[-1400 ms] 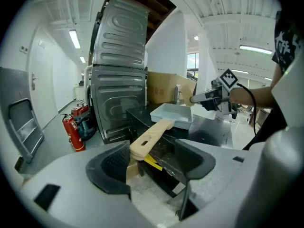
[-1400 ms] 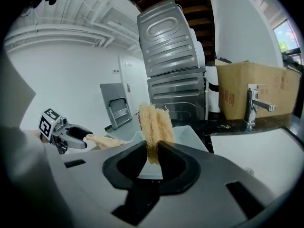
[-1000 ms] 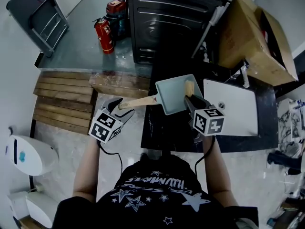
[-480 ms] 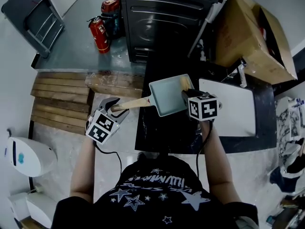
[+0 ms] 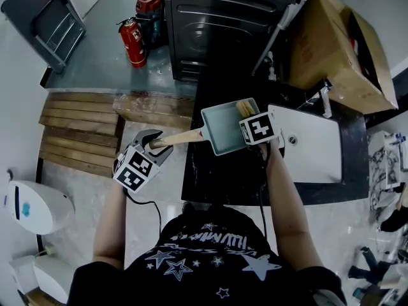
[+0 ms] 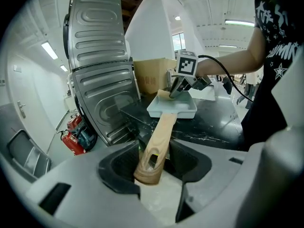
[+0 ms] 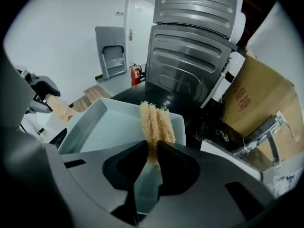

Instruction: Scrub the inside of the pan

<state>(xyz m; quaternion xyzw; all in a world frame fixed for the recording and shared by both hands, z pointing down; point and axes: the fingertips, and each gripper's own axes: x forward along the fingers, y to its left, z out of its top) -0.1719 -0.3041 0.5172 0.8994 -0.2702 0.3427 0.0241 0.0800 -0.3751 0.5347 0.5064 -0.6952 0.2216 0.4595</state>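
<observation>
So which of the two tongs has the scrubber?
The right tongs: they pinch the tan scrubber inside the pan. The left tongs, which have just been closing, grip its wooden handle.

Pan (image 5: 226, 129): pale grey-blue all over, handle (image 5: 185, 137) light wood with visible grain. Scrubber (image 7: 156, 122): straw-tan, fibrous. Counter (image 5: 217, 177): black with thin white veining. Marker cubes (image 5: 135, 171): white faces with black square patterns. White slab (image 5: 312, 145) on the counter's right. Far side: ribbed dark-grey metal appliance (image 5: 223, 18), brown cardboard box (image 5: 331, 50) with red print, red fire extinguisher (image 5: 134, 41) far left. Left floor: brown slatted pallet (image 5: 83, 129). Shirt (image 5: 204, 254): black with white stars.
</observation>
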